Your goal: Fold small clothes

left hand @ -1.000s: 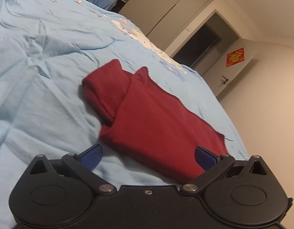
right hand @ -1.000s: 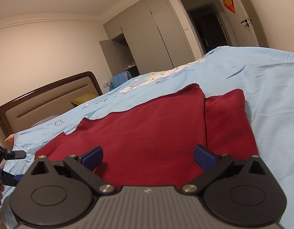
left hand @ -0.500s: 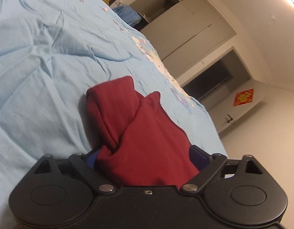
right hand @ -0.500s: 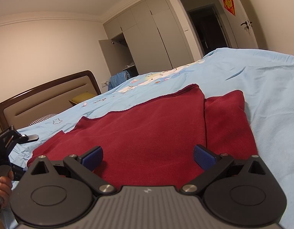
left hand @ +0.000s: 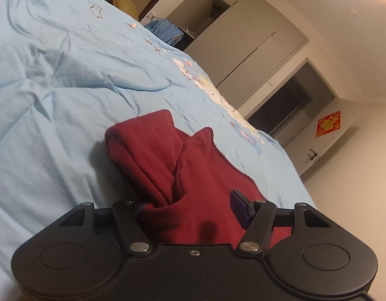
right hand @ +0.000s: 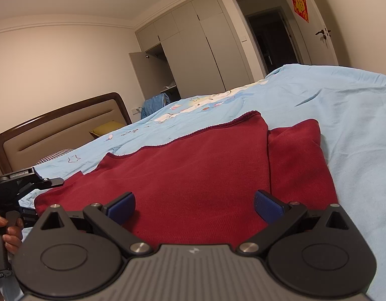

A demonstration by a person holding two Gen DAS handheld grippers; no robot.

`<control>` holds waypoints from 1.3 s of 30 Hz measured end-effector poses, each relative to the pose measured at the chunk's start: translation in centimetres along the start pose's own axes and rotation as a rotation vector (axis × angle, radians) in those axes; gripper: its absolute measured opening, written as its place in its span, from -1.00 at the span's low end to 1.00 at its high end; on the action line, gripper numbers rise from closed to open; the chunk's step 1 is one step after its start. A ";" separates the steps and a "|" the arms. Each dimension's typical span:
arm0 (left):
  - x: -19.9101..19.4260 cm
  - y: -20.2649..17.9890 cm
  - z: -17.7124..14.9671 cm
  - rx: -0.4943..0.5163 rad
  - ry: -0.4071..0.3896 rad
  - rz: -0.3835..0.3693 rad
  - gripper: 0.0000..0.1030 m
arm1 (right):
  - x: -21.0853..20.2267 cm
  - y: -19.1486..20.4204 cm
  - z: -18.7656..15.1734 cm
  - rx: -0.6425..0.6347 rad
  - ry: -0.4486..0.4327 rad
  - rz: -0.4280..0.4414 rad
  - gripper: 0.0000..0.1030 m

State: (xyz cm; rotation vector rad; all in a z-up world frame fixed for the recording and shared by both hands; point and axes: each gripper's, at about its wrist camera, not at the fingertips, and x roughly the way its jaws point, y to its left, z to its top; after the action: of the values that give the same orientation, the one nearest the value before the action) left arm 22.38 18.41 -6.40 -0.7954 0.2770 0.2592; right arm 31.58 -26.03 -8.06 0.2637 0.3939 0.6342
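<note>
A dark red garment (left hand: 205, 183) lies partly folded on the light blue bedsheet (left hand: 55, 125), with a rolled sleeve at its far-left side. My left gripper (left hand: 190, 204) has its jaws drawn in around the garment's near edge. Bunched cloth fills the gap and hides the left pad, while the right pad (left hand: 239, 205) rests on top. In the right wrist view the red garment (right hand: 193, 170) spreads flat ahead, and my right gripper (right hand: 195, 207) stands open over its near edge, the cloth lying between the blue pads. The left gripper (right hand: 29, 178) shows at the garment's far-left corner, held by a hand (right hand: 7, 230).
The bedsheet (right hand: 356, 115) reaches well to the right of the garment. A brown headboard (right hand: 55, 135) and yellow pillow (right hand: 107, 129) are at the back left. Grey wardrobes (right hand: 193, 50), a dark doorway (right hand: 273, 40) and blue clothes (right hand: 152, 104) lie beyond the bed.
My left gripper moved forward onto the garment's edge, tilted, and narrowed its jaws around the cloth, which now bunches between them. The right gripper stayed open and almost still.
</note>
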 end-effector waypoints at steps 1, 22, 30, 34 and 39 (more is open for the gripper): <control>0.3 -0.1 0.0 0.002 0.002 0.009 0.25 | 0.0 0.0 0.0 0.000 0.000 0.000 0.99; -1.2 2.2 -2.0 0.020 -0.082 -0.004 -0.44 | -0.1 1.7 -0.4 -0.052 -0.008 -0.124 0.99; -1.0 3.3 -1.6 0.013 -0.079 -0.033 -0.44 | 1.0 8.0 -0.3 -0.254 -0.050 -0.418 1.00; -1.0 3.4 -1.6 0.016 -0.077 -0.037 -0.43 | 3.1 9.9 0.1 -0.299 -0.018 -0.413 1.00; -1.0 3.2 -1.6 0.038 -0.074 -0.041 -0.38 | 5.0 10.5 -1.1 -0.296 0.025 -0.384 1.00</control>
State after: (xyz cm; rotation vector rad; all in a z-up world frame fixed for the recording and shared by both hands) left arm 20.17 19.29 -9.22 -0.7518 0.1952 0.2441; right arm 29.32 -14.64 -6.74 -0.1029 0.3568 0.3109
